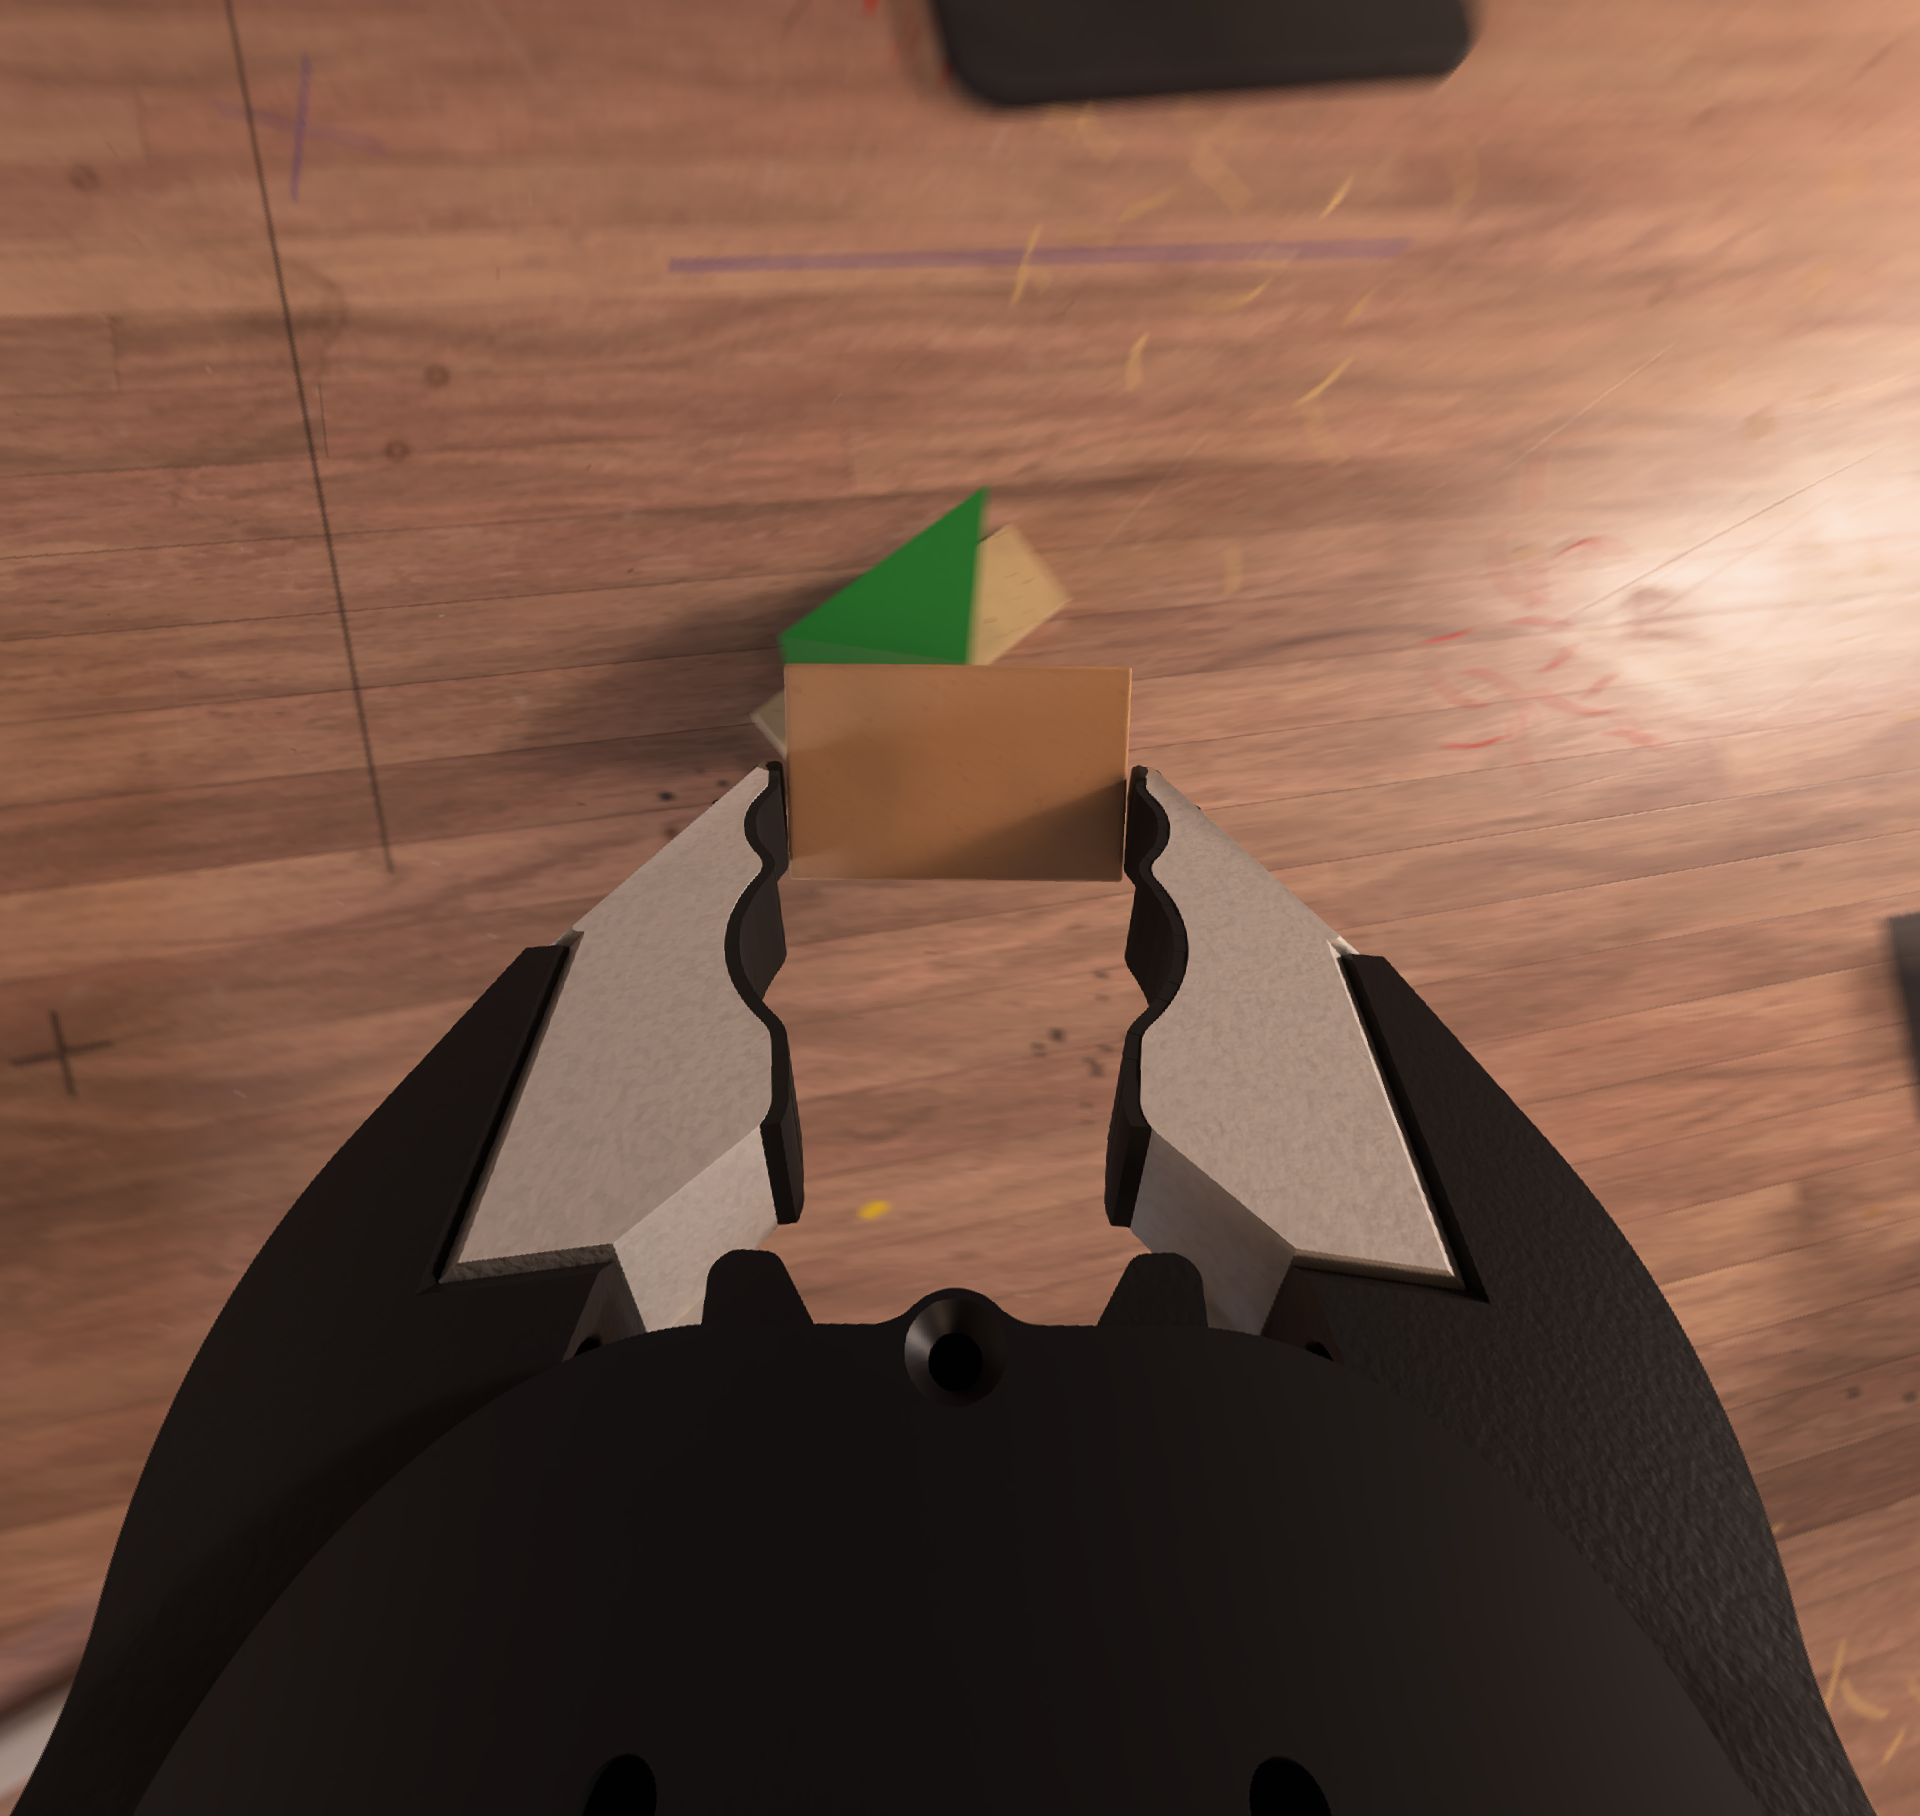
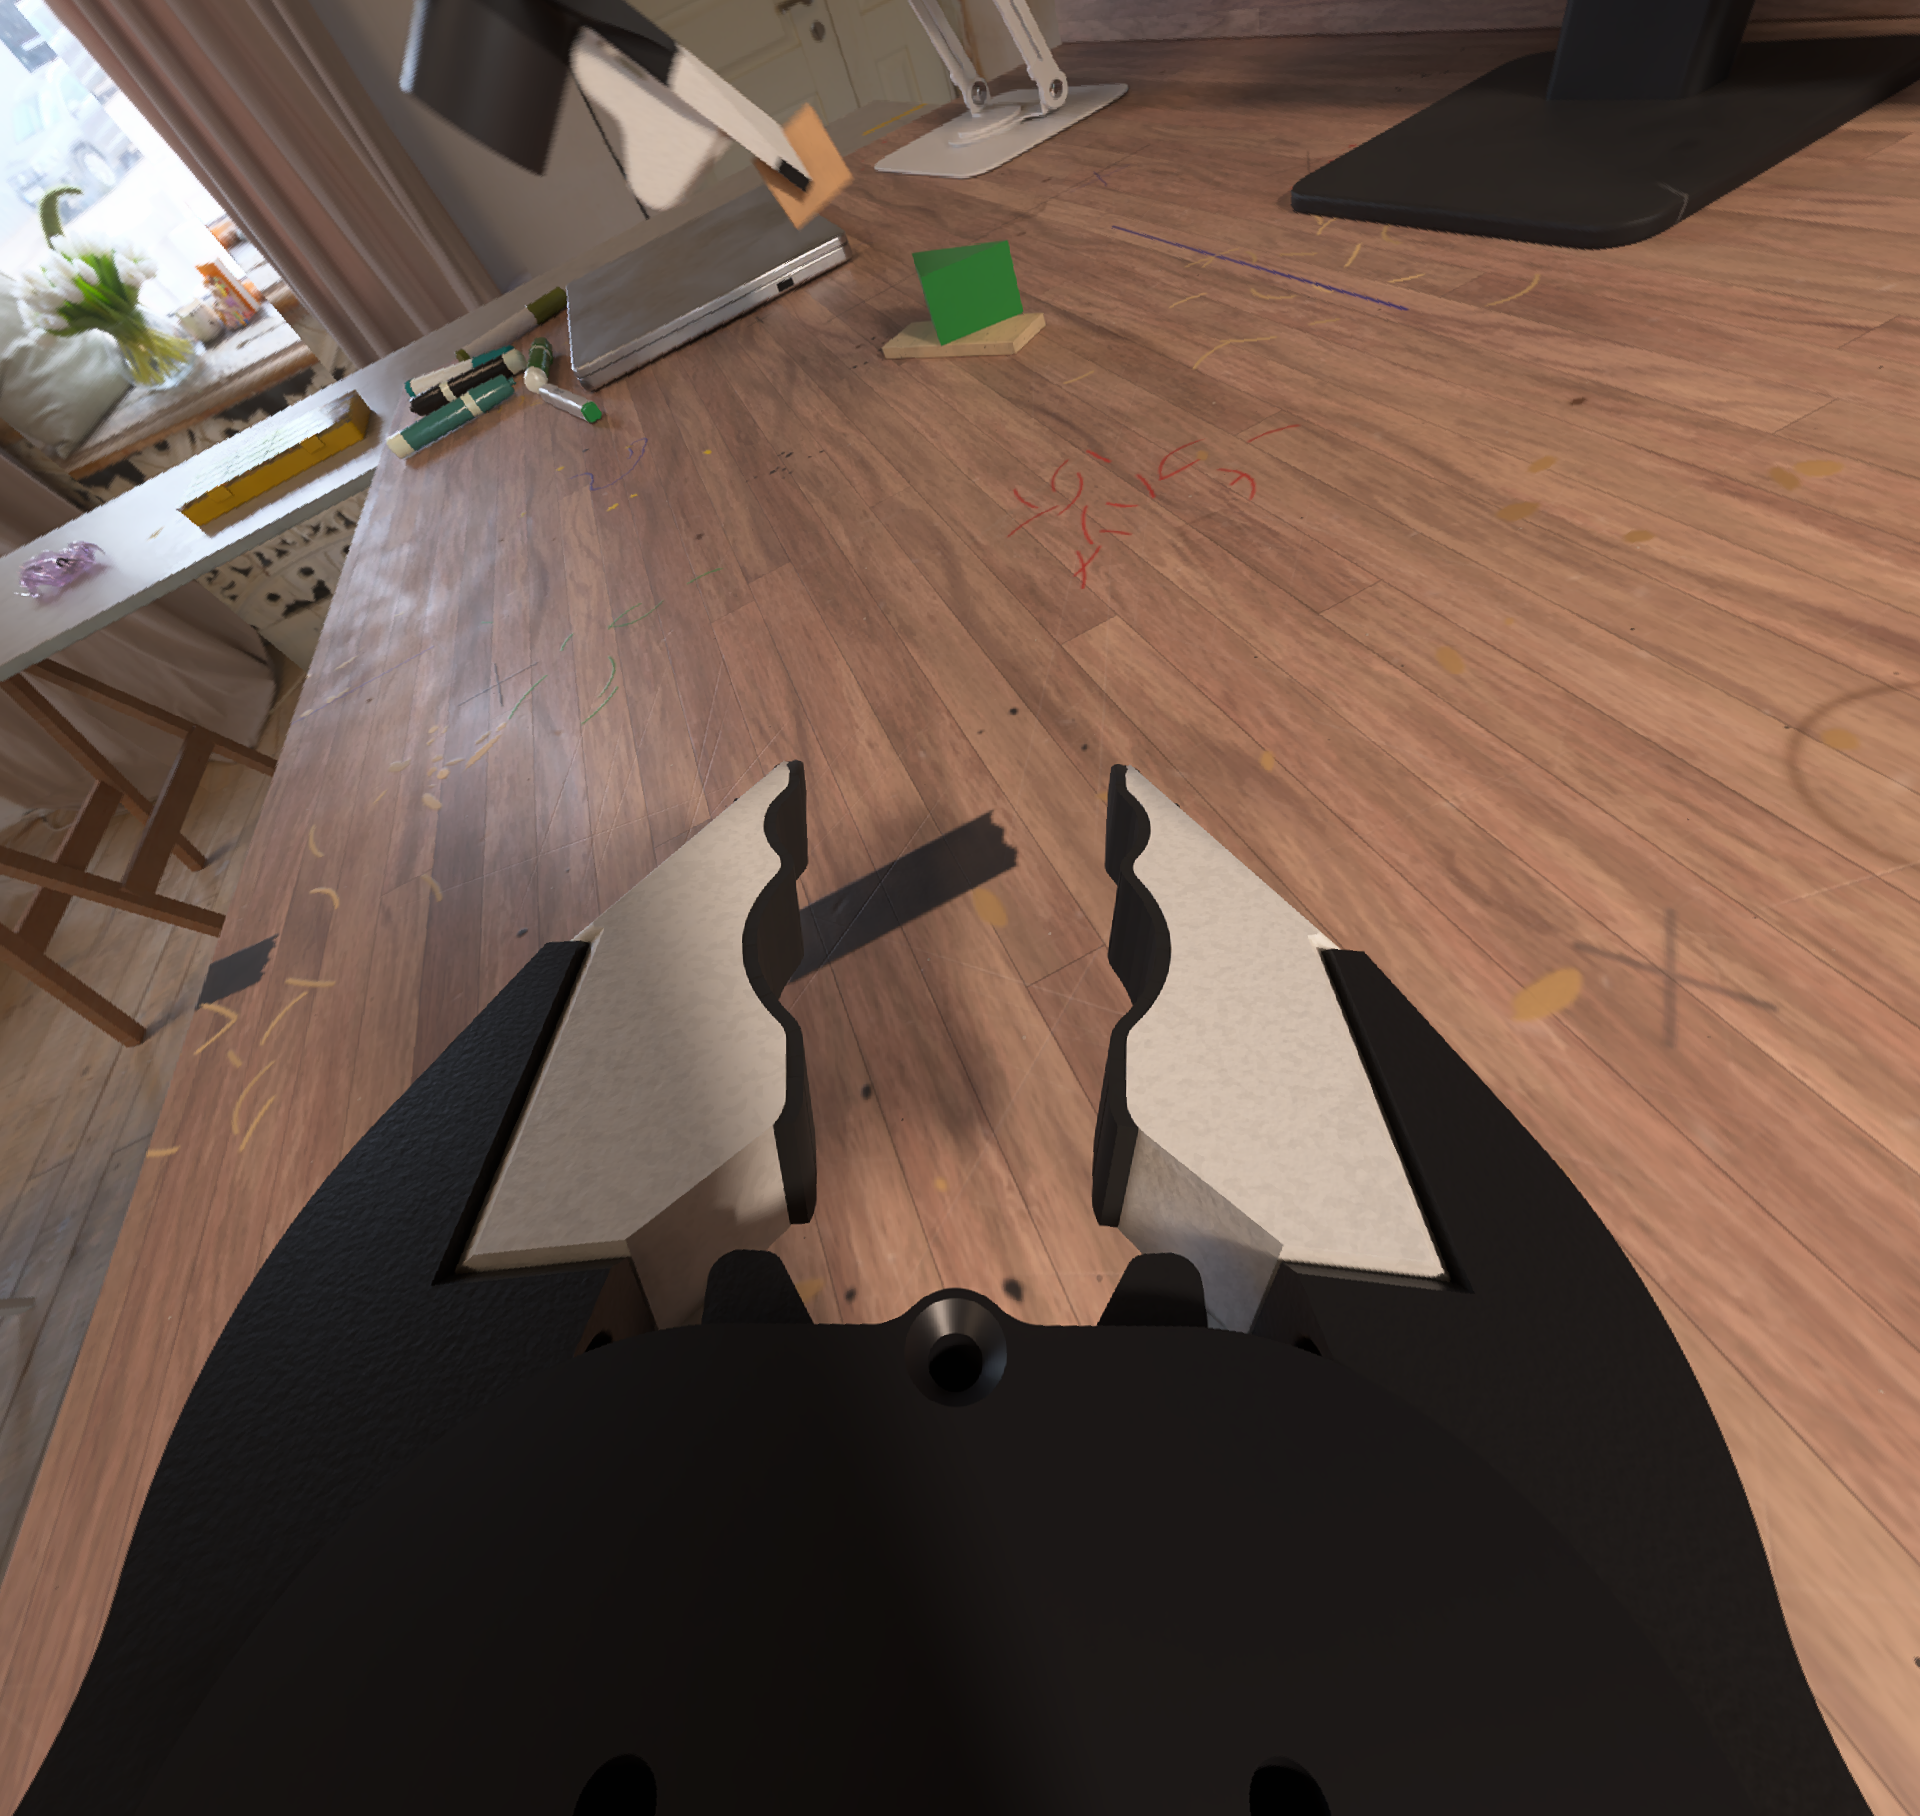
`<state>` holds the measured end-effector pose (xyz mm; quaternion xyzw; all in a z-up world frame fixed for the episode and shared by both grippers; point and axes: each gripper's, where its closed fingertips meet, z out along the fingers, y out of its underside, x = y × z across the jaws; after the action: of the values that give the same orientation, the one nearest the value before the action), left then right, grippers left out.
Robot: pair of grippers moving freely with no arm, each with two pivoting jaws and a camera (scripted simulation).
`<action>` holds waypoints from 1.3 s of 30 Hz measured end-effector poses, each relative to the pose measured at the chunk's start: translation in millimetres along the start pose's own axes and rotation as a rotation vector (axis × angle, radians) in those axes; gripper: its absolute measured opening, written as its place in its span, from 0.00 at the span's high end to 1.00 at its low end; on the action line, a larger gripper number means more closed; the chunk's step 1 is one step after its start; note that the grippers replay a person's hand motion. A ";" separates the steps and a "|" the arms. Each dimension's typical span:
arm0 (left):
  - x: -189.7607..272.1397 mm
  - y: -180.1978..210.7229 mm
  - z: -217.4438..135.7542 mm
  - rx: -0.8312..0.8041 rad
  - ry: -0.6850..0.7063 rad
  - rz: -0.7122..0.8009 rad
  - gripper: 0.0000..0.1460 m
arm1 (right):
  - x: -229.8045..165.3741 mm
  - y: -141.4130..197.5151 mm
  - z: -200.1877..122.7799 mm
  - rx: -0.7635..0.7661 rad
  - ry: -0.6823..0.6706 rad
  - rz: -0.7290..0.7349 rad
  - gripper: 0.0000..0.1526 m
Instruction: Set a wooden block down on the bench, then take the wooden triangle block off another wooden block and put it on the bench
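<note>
The left gripper [image 1: 954,800] is closed on a flat tan wooden block [image 1: 956,774], its fingertips pressing the two side faces, and holds it in the air above the brown wooden table [image 1: 416,540]. So the first step is unfinished: the block has yet to be set down. At twelve o'clock beyond it, the green wooden triangle block [image 1: 914,592] sits on a pale flat wooden block [image 2: 966,338], untouched. The right gripper [image 2: 956,800] hangs empty, jaws spread wide, well apart at six o'clock from the stack.
</note>
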<state>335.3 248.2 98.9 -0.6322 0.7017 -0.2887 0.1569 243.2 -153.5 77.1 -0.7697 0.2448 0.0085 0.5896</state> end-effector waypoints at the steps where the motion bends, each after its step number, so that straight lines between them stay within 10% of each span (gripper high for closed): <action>1: 13.5 -0.2 -14.1 0.072 0.003 -0.012 0.55 | 0.1 -0.2 -0.1 0.002 -0.001 0.002 0.62; 5: 104.5 20.9 -48.0 0.242 0.116 0.062 0.55 | 0.3 -1.0 -1.1 0.010 -0.007 0.010 0.62; 10: 191.2 86.3 5.5 0.039 0.125 0.207 0.55 | 0.3 -1.2 -2.9 0.018 -0.010 0.019 0.62; 20: 207.2 30.7 100.2 -0.193 0.033 -0.046 0.55 | -0.4 -0.5 -5.3 0.021 -0.014 0.028 0.62; 28: 218.9 32.4 125.3 -0.258 -0.089 0.039 0.55 | -4.2 1.0 -9.2 0.026 -0.026 0.027 0.62; 32: 220.6 29.5 104.9 -0.186 -0.139 0.119 0.22 | -3.4 1.1 -10.4 0.027 -0.038 0.046 0.62; 39: 225.7 70.4 -7.5 0.178 0.119 0.103 0.20 | -2.9 1.3 -12.9 0.032 -0.043 0.056 0.62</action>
<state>240.7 31.4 95.1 -0.5608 0.7128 -0.3783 0.1851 236.6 -164.4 80.8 -0.7526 0.2534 0.0378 0.6066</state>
